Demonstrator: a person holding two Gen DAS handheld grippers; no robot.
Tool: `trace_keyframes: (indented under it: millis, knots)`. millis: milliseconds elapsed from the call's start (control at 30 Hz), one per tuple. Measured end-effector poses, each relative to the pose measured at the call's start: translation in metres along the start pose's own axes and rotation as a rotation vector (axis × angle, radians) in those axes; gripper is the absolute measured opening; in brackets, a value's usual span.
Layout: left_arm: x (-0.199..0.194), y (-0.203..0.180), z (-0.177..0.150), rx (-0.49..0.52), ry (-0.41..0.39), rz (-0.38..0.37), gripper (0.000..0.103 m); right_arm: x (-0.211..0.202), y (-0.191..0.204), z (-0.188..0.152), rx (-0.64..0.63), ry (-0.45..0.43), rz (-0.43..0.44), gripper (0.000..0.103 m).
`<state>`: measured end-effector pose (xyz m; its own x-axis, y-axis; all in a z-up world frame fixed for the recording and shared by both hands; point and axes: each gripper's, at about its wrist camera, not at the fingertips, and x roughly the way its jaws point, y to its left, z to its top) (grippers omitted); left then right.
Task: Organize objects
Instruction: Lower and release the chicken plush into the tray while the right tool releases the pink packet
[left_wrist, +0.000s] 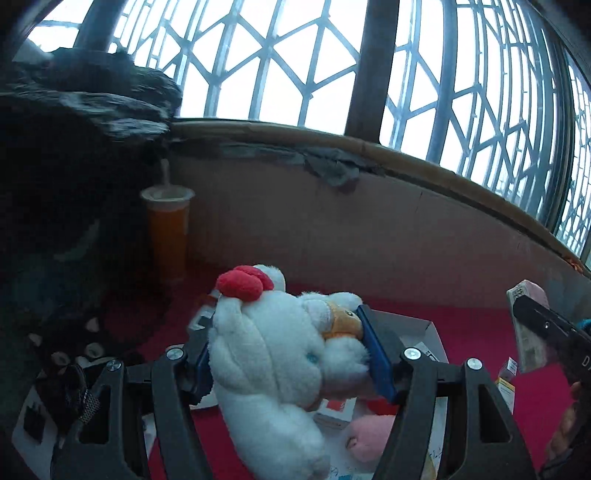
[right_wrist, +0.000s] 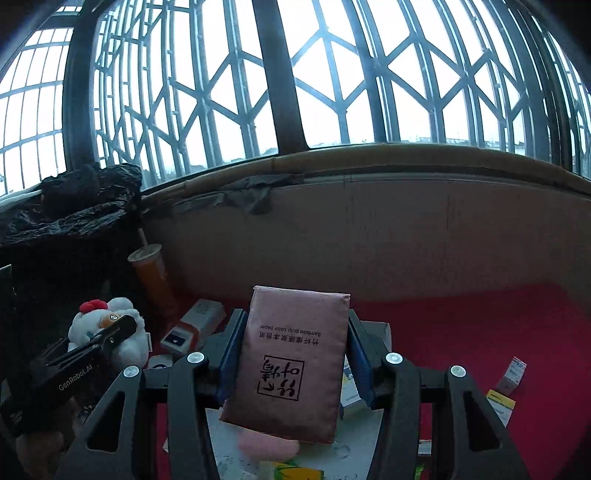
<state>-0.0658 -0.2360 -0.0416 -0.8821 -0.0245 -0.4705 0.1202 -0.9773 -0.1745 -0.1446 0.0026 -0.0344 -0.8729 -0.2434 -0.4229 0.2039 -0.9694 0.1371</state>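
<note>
Landmark: orange drink cup (left_wrist: 168, 232) with straw, upright against the far wall.
Left gripper (left_wrist: 286, 354): clamped on the white plush toy (left_wrist: 266, 354) across its body, blue pads pressed into the fur, toy carried clear of the clutter; nearer than the cup and to its right.
Right gripper (right_wrist: 291, 354): clamped on the brown tissue pack (right_wrist: 291, 362) by its two long edges, lifted, print upside down; right of the cup.
Below both: white tray (left_wrist: 424, 328), small boxes (right_wrist: 192, 328), pink soft item (left_wrist: 369, 432), crowded on the red tabletop (right_wrist: 480, 332).
Open room: bare red surface lay well right of the cup.
Far edge: wall (right_wrist: 369, 236) and window sill (right_wrist: 369, 151) behind the cup; black bag (right_wrist: 74, 206) to its left.
</note>
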Motion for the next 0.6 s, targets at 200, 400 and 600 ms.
trace_keyframes:
  millis: [200, 400, 600]
  knots:
    - [0.07, -0.043, -0.003, 0.044, 0.157, -0.107, 0.067, 0.058, -0.025, -0.007, 0.045, 0.132, 0.0, 0.056]
    - [0.12, -0.061, -0.042, 0.071, 0.288, -0.094, 0.067, 0.111, -0.046, -0.055, 0.09, 0.314, -0.002, 0.056]
    - [0.117, -0.07, -0.048, 0.092, 0.292, -0.063, 0.074, 0.115, -0.043, -0.069, 0.066, 0.341, 0.024, 0.059]
